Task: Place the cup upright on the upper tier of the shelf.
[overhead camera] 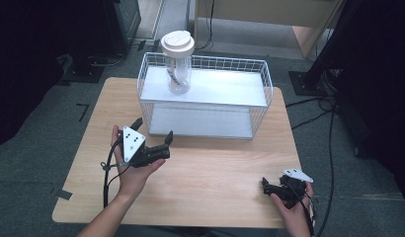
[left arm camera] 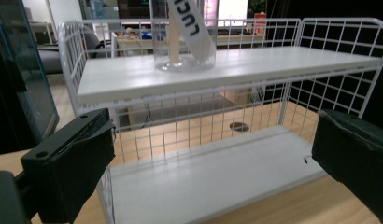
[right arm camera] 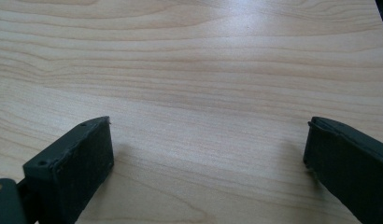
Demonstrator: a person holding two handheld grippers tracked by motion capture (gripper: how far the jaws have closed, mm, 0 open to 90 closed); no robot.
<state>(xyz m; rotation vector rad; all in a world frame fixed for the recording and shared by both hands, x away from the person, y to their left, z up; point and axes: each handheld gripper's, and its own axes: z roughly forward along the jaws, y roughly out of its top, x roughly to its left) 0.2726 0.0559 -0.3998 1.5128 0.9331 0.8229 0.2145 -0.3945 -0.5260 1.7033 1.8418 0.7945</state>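
The left hand (overhead camera: 133,173) lies palm up on the wooden table (overhead camera: 215,168) and holds the left gripper (overhead camera: 153,131) just in front of the white wire rack (overhead camera: 262,84). Its jaws are spread wide with nothing between them, and they point at the rack. In the left gripper view the rack is close, right past the two black jaws.

The right hand (overhead camera: 292,207) rests at the near right corner of the table, well apart from the rack. It holds the right gripper (overhead camera: 264,183) low over the bare wood. In the right gripper view its jaws are spread wide too, with nothing between them.

The rack has two white shelves, one on top and one at the bottom. One clear cup (overhead camera: 178,66) with a white lid stands upright on the top shelf, near the left end. Something white and long leans inside the cup; I cannot tell what it is. The bottom shelf (left arm camera: 217,172) has nothing on it.

There are two grippers, two hands, one rack and one cup.
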